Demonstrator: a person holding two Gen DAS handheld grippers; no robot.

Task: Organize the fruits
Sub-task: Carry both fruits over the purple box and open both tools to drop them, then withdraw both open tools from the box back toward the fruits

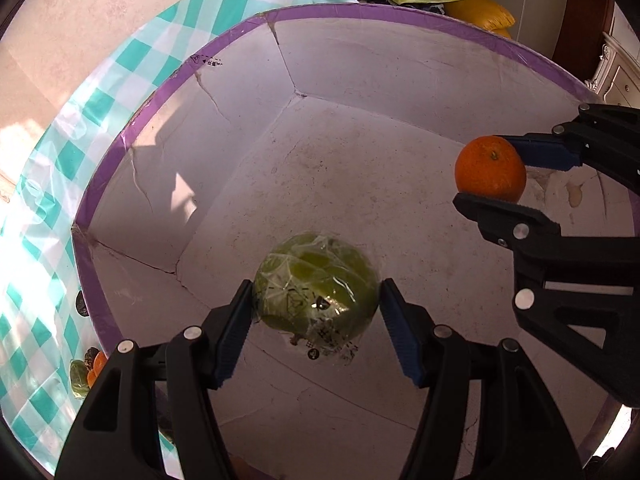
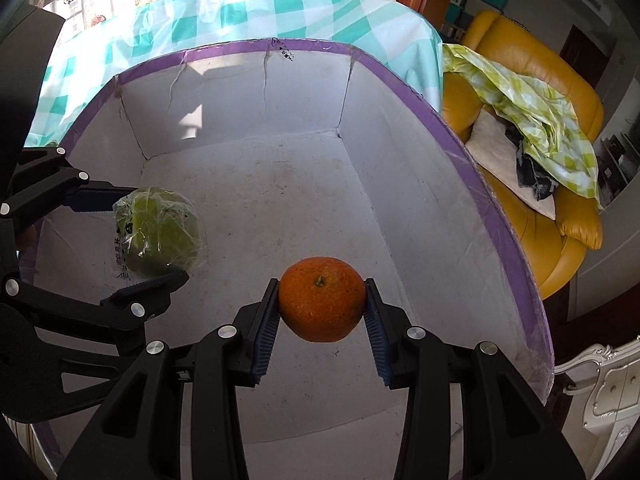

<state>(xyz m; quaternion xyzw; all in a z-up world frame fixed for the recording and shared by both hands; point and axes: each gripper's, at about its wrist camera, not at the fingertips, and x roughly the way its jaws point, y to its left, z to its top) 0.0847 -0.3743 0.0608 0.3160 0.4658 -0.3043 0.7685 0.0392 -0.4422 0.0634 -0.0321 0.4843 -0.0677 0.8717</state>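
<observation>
Landmark: the white box (image 1: 360,92) with a purple-taped rim, standing on a table (image 2: 256,12) covered by a teal-and-white checked cloth.

Left gripper (image 1: 316,312): it points down into the box and is closed on a green fruit (image 1: 316,284) wrapped in clear printed film. Both blue pads (image 1: 234,332) press the fruit's sides. The fruit hangs above the box floor, in the left part of the box as the right wrist view shows it.

Right gripper (image 2: 322,312): it is closed on an orange (image 2: 322,304), stem end facing the camera, with a pad on each side. The orange hangs over the box floor, to the right of the green fruit and apart from it.

Outside the box, beyond its right wall, a yellow armchair (image 2: 532,60) carries a green checked cloth (image 2: 536,112).
</observation>
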